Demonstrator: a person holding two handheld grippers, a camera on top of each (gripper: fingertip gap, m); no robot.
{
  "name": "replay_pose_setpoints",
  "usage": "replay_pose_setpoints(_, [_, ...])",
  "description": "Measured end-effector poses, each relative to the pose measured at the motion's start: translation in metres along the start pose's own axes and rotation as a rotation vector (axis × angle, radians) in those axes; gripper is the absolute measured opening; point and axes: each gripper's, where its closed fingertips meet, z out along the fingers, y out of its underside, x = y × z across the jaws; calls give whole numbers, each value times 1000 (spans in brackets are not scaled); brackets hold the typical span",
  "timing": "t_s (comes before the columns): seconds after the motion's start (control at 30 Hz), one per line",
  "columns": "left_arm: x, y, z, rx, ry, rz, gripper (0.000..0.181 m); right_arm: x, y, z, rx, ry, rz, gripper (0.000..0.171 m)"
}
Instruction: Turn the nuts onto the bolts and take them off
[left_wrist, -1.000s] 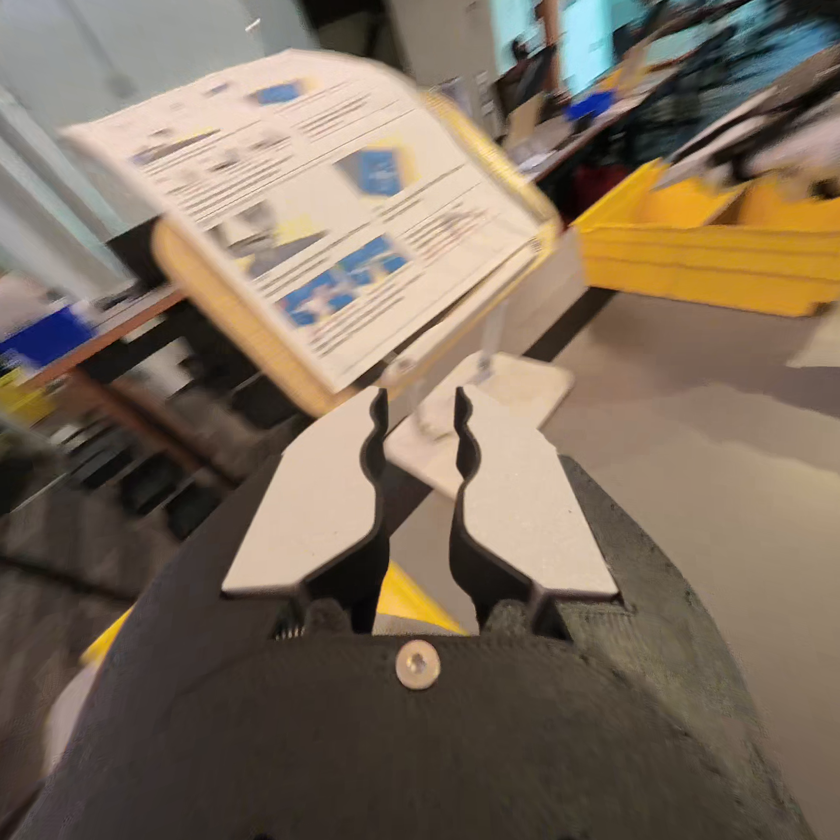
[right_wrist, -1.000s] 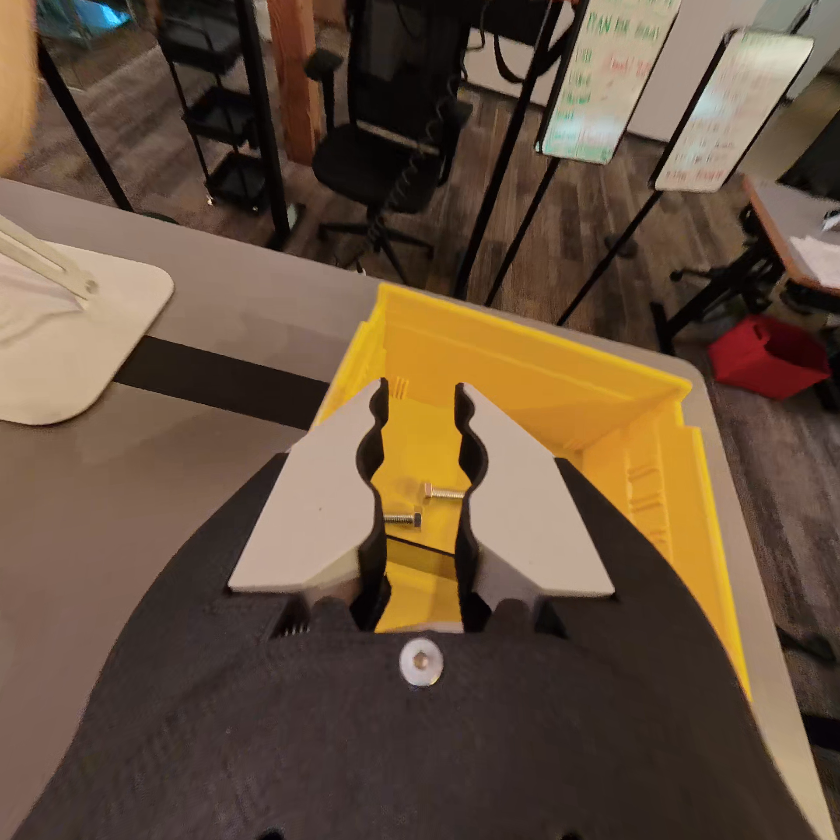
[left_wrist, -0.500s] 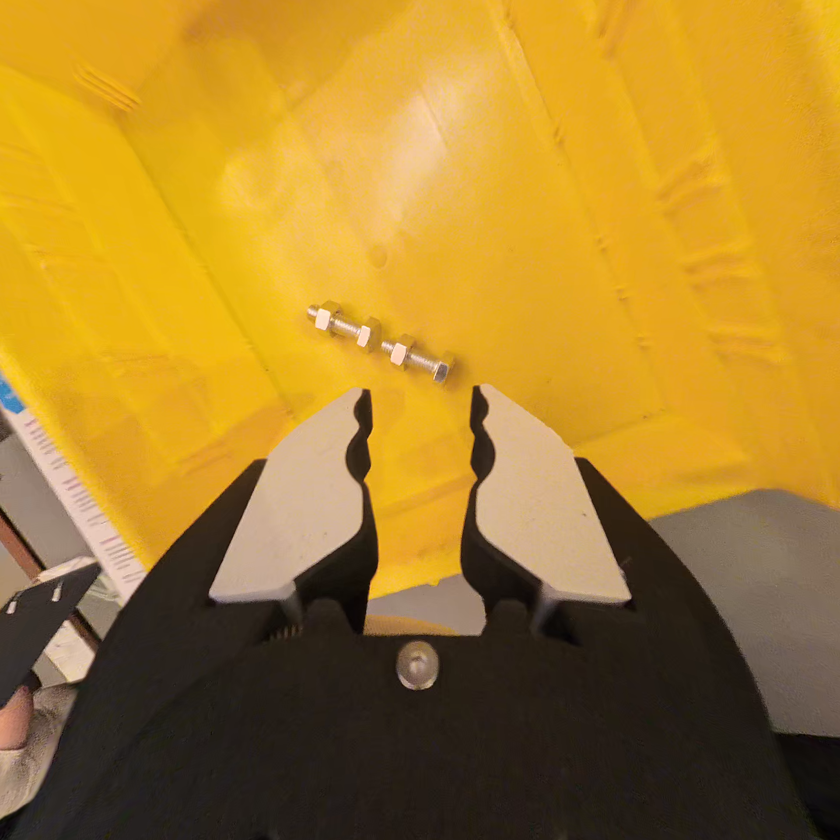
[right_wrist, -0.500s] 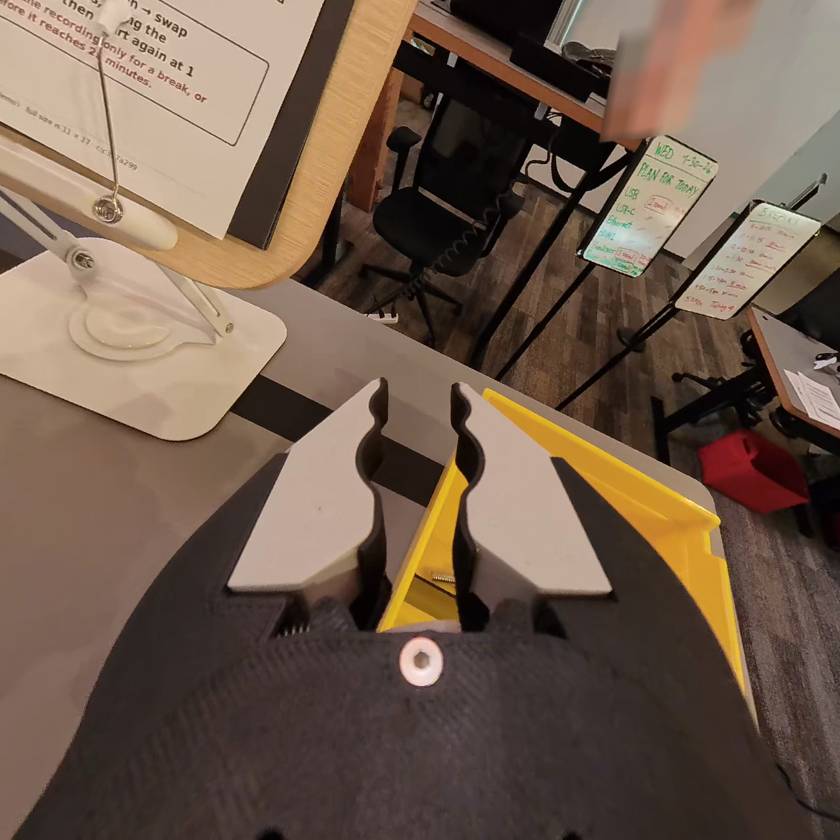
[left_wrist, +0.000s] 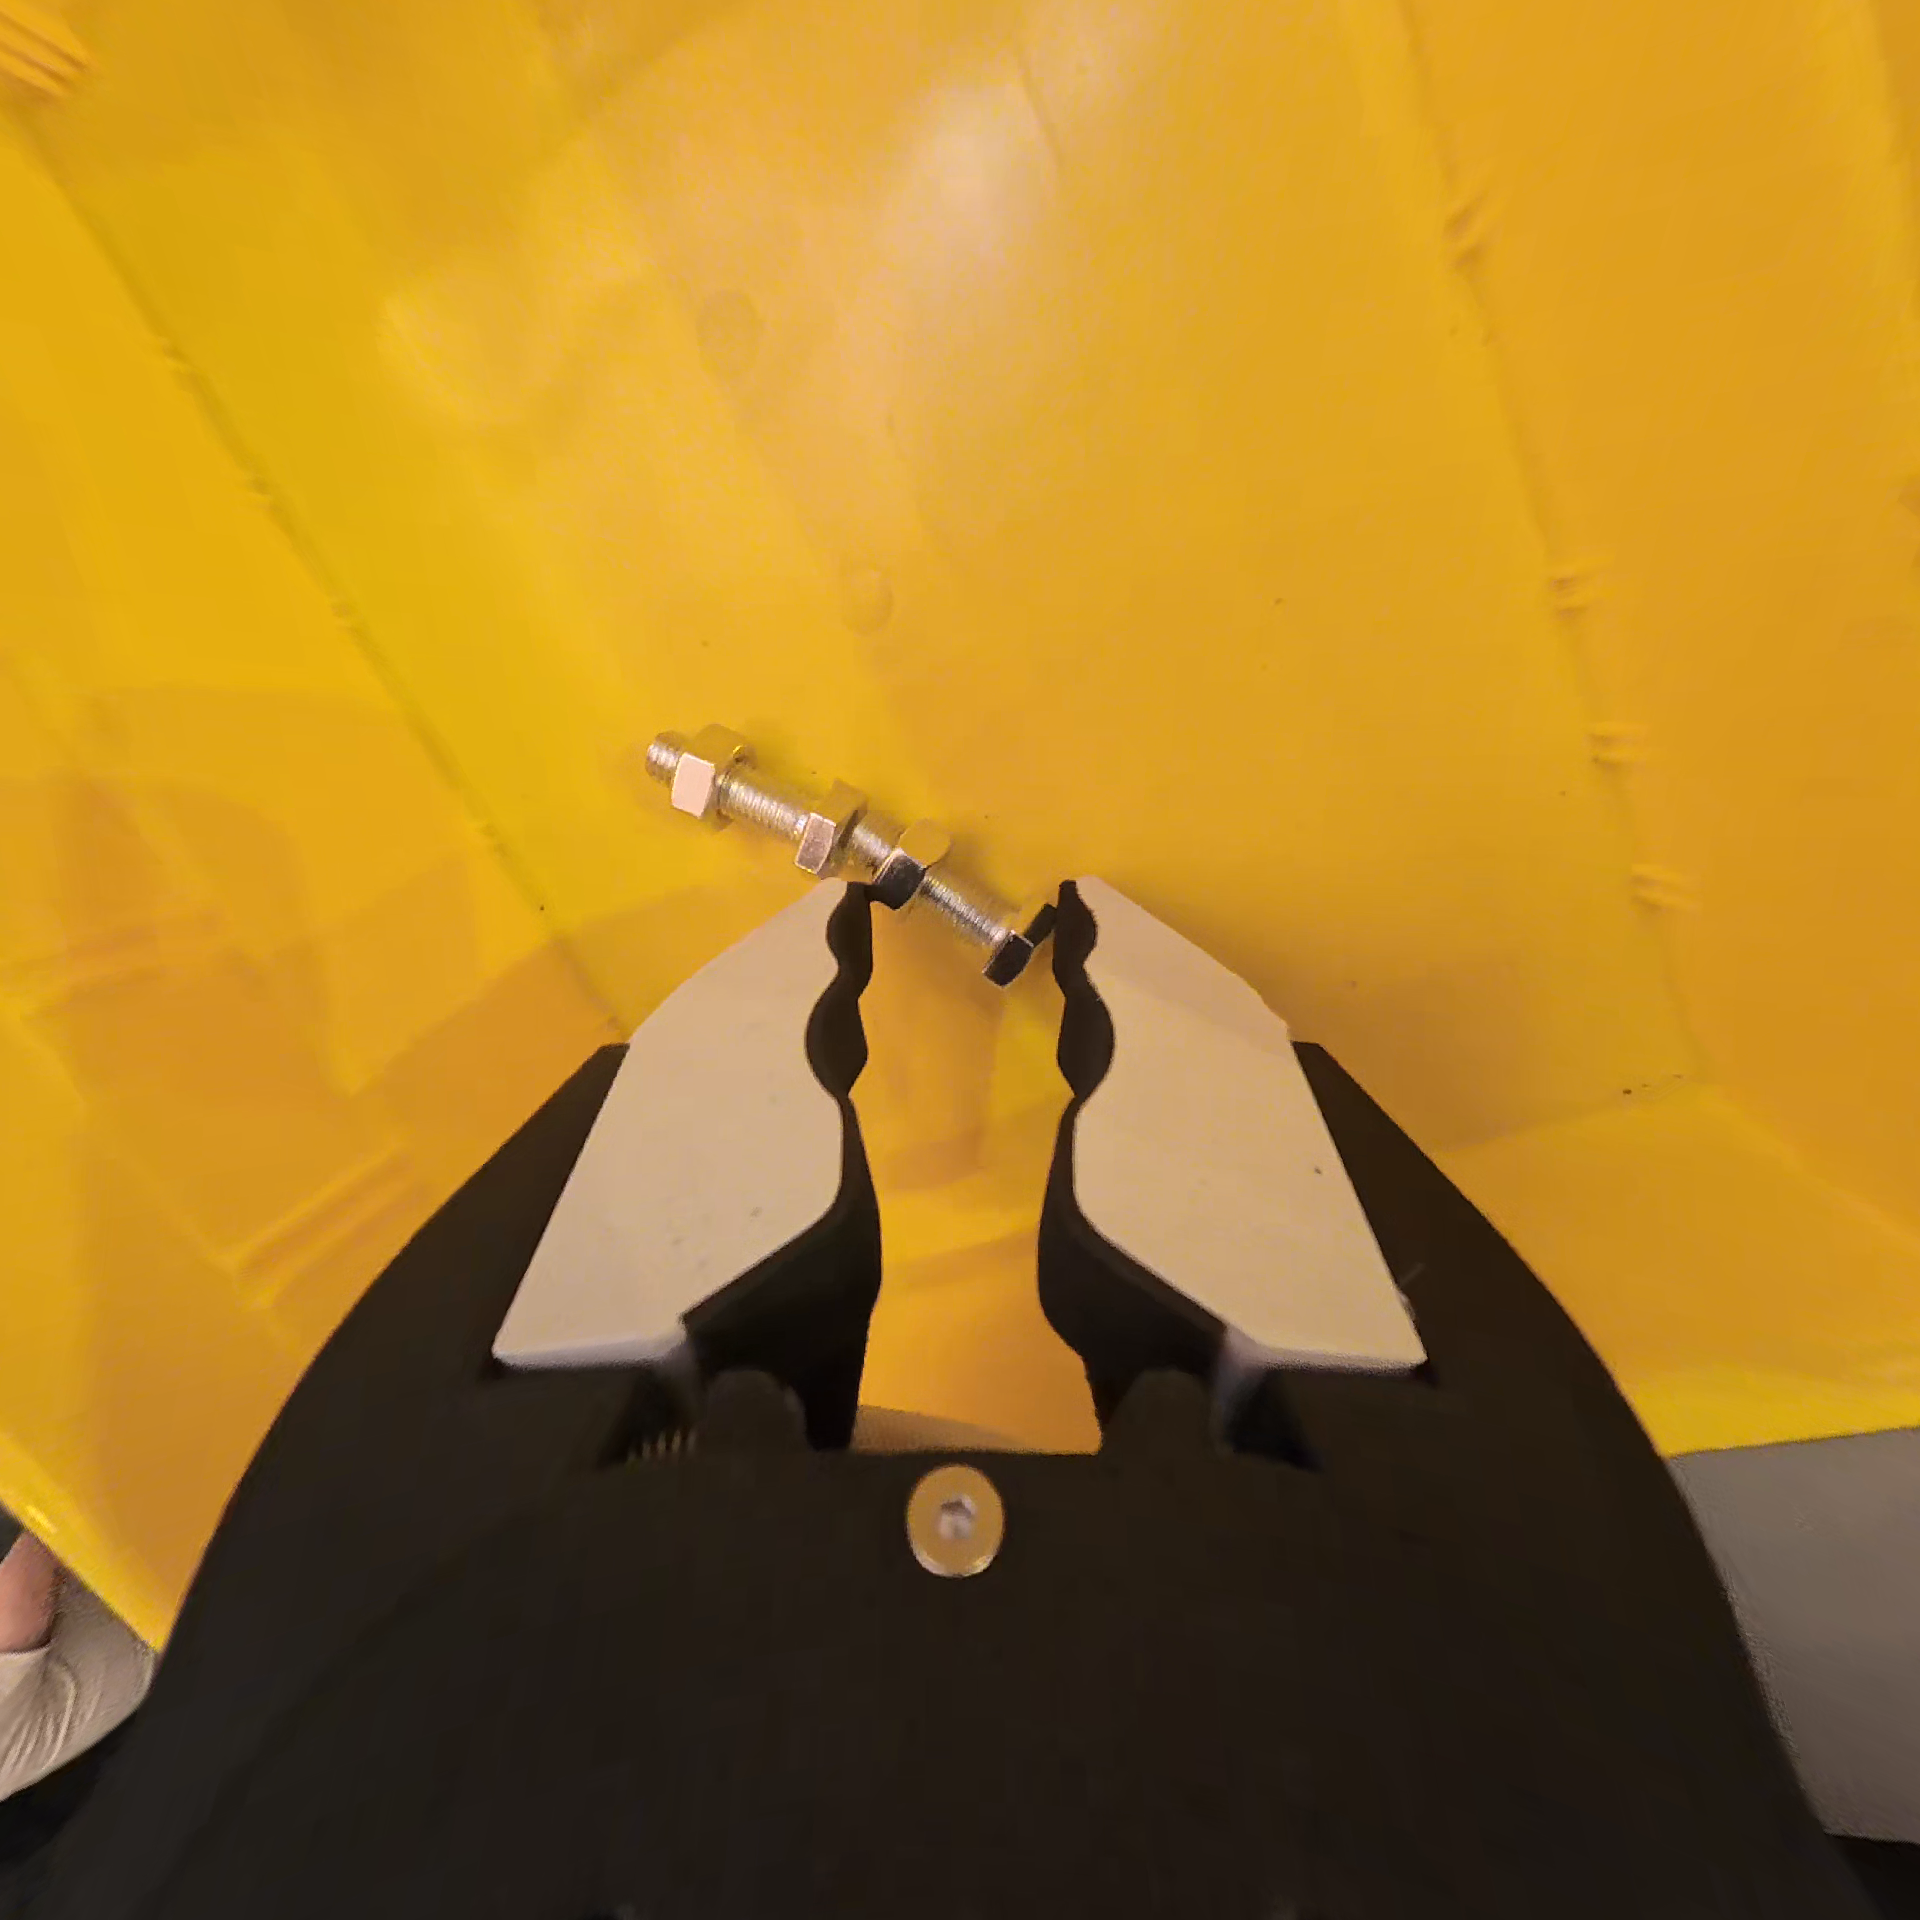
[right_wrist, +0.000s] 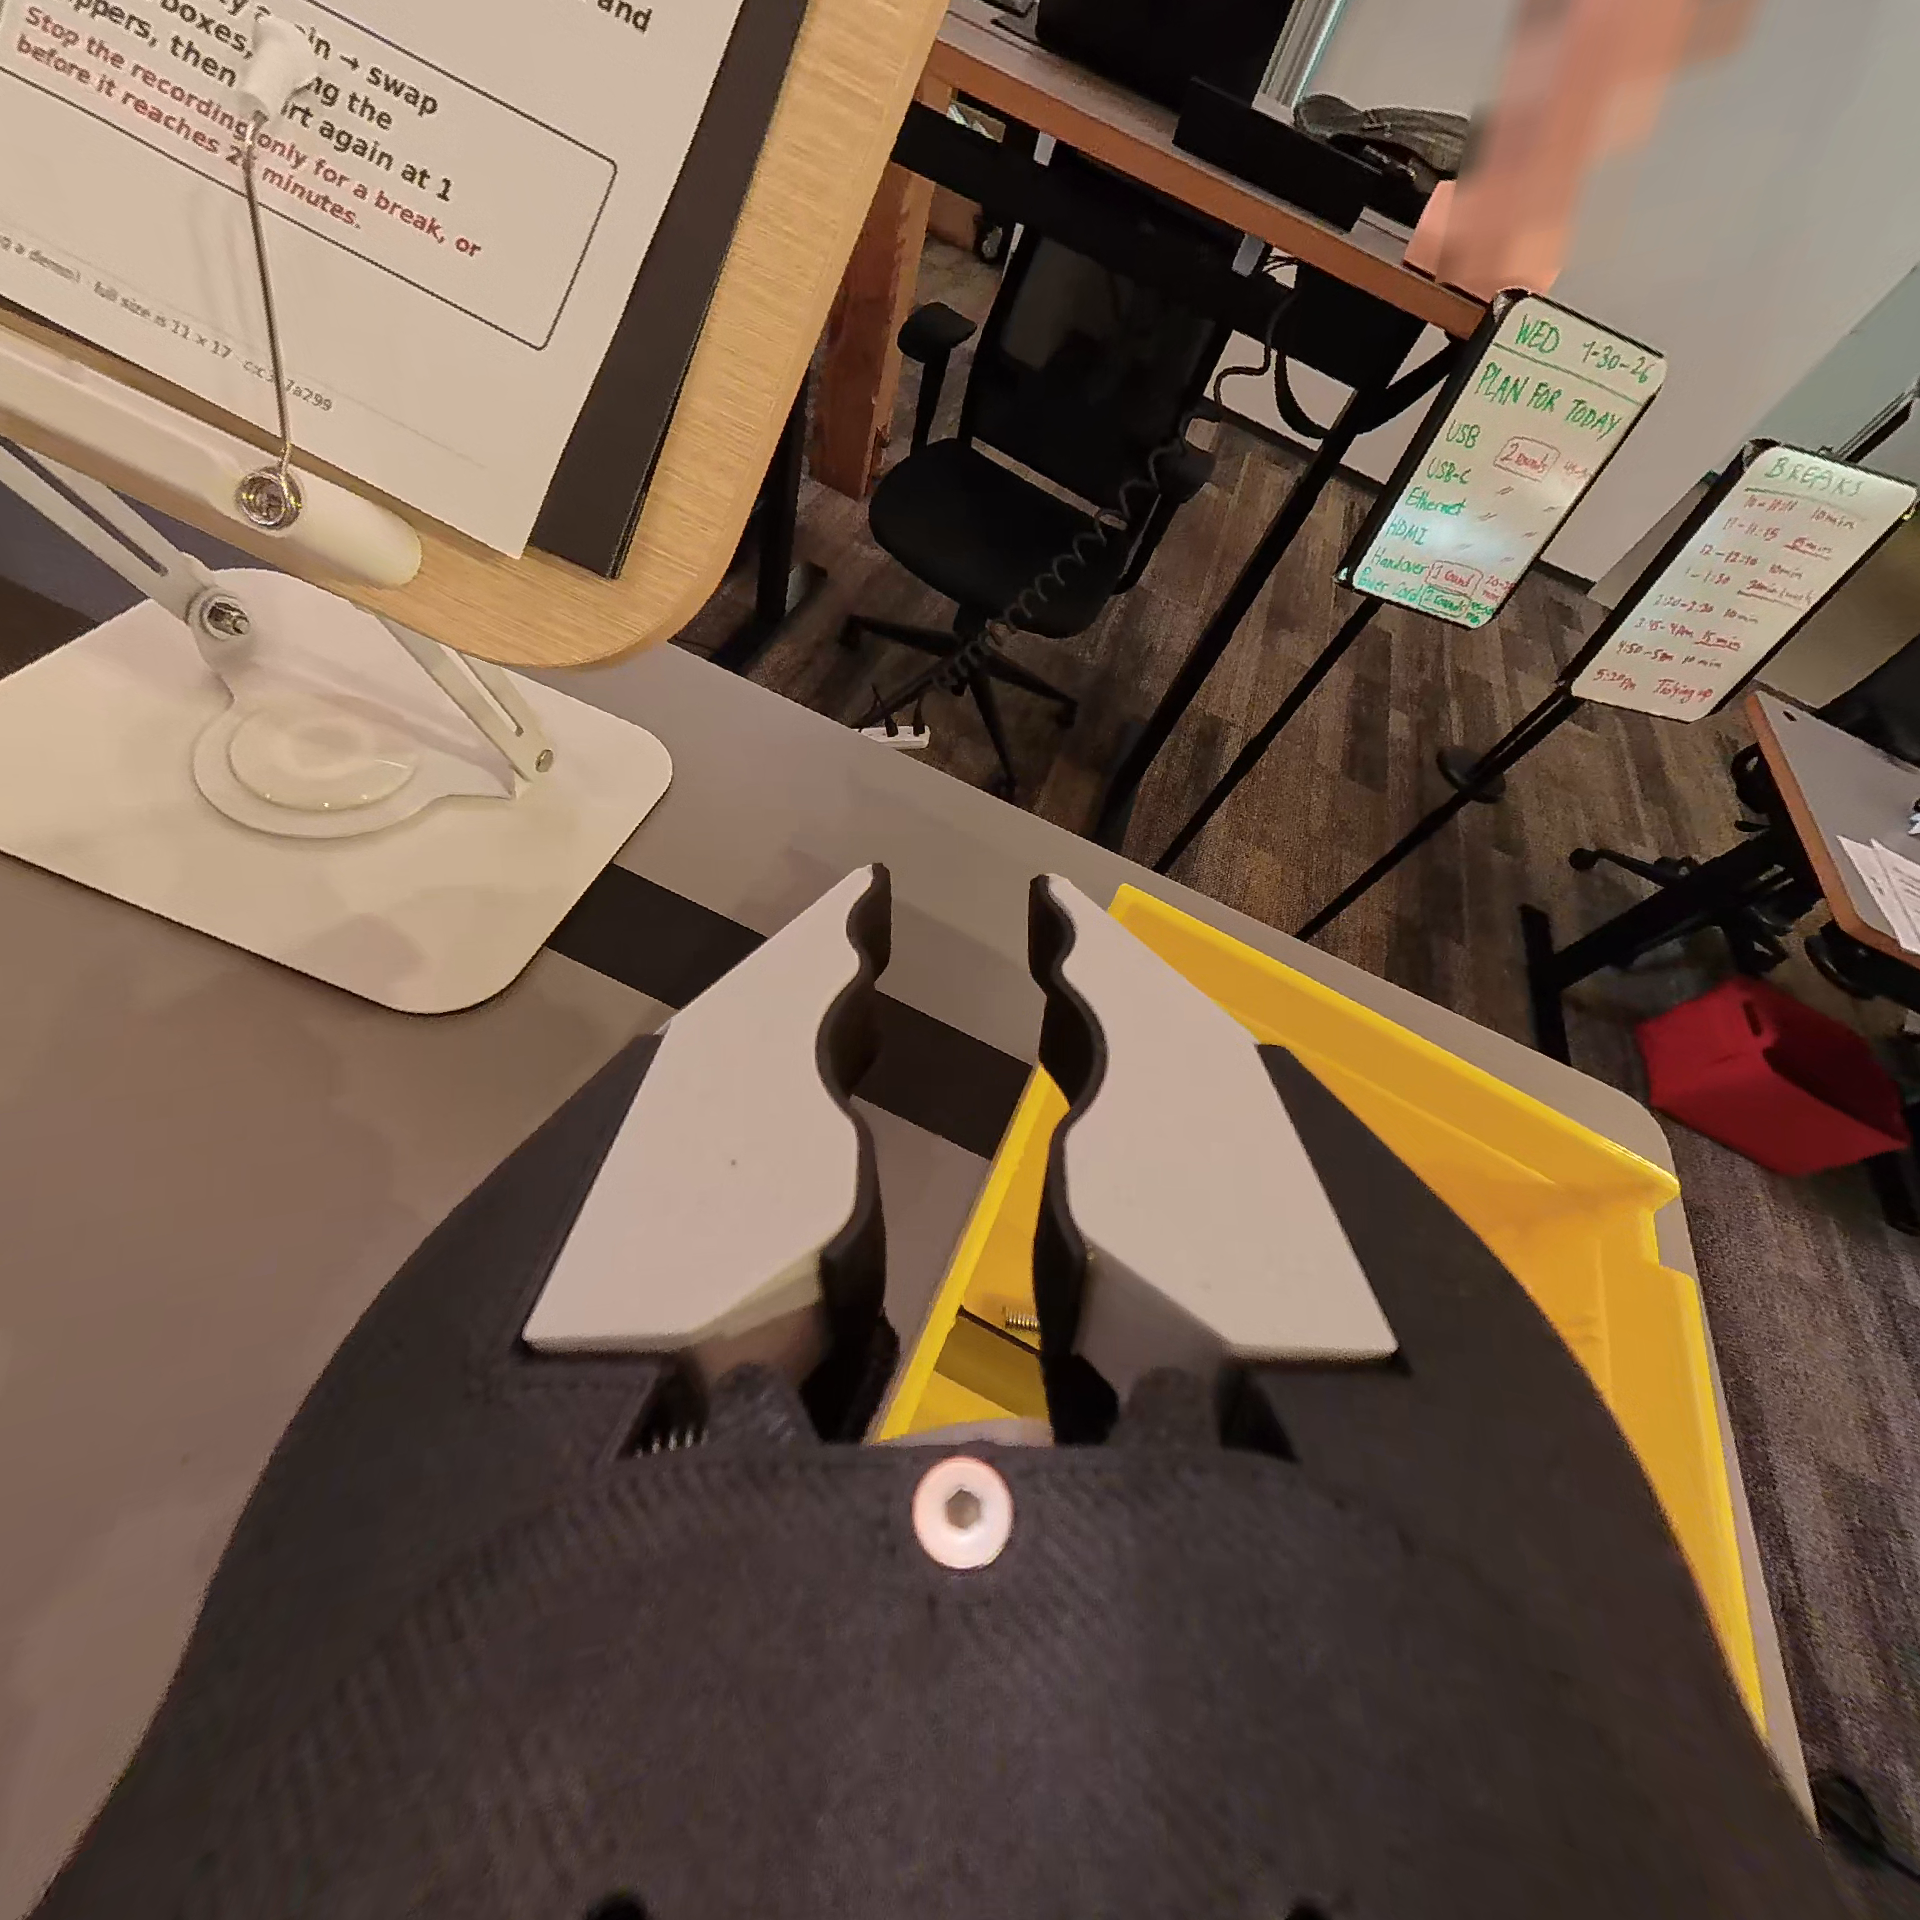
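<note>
In the left wrist view, two silver bolts lie end to end on the floor of a yellow bin (left_wrist: 1143, 520), each with a nut on it. My left gripper (left_wrist: 956, 899) is open and low inside the bin. Its fingertips flank the near bolt (left_wrist: 956, 912), whose nut (left_wrist: 909, 871) is by the left fingertip and whose head is by the right one. The far bolt (left_wrist: 758, 812) lies just beyond. My right gripper (right_wrist: 961, 899) is open and empty above the grey table, at the left rim of another yellow bin (right_wrist: 1403, 1101). A bolt end (right_wrist: 1020, 1320) shows inside that bin.
A document stand with a white base (right_wrist: 343, 831) and a wooden board (right_wrist: 665, 416) stands on the table (right_wrist: 260, 1143) to the left. The table's edge runs behind the bin. Beyond are an office chair (right_wrist: 997, 499), whiteboards on stands and a red box (right_wrist: 1766, 1081). Across from one pair of fingers to the other is roughly 60 cm.
My left gripper swung from the document stand down into a yellow bin and closed in on the near bolt. My right gripper lifted and pulled back from over its bin, then held nearly still.
</note>
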Motion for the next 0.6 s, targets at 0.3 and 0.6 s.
replay_pose_setpoints(0.3, [9,-6,-7,101,55,127,34,-16,-10,1,10,-23,-49,23])
replay_pose_setpoints(0.6, [23,-1,-13,69,84,182,41,-30,-10,6,-13,-46,-94,23])
